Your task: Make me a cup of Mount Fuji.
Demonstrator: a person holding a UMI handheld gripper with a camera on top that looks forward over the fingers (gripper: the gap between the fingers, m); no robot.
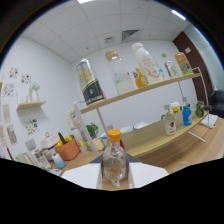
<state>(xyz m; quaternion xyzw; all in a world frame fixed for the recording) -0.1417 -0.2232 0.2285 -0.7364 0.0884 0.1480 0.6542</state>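
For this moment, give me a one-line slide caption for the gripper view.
Clear orange-capped bottle stands between the hand-held gripper fingers, before a two-tier wooden shelf of bottles and jars.

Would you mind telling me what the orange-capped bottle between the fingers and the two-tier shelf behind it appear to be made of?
The orange-capped clear bottle looks like glass or clear plastic: you see straight through it, with highlights. Its cap seems matte plastic. The pale two-tier shelf looks like light wood or laminate on thin white metal posts.
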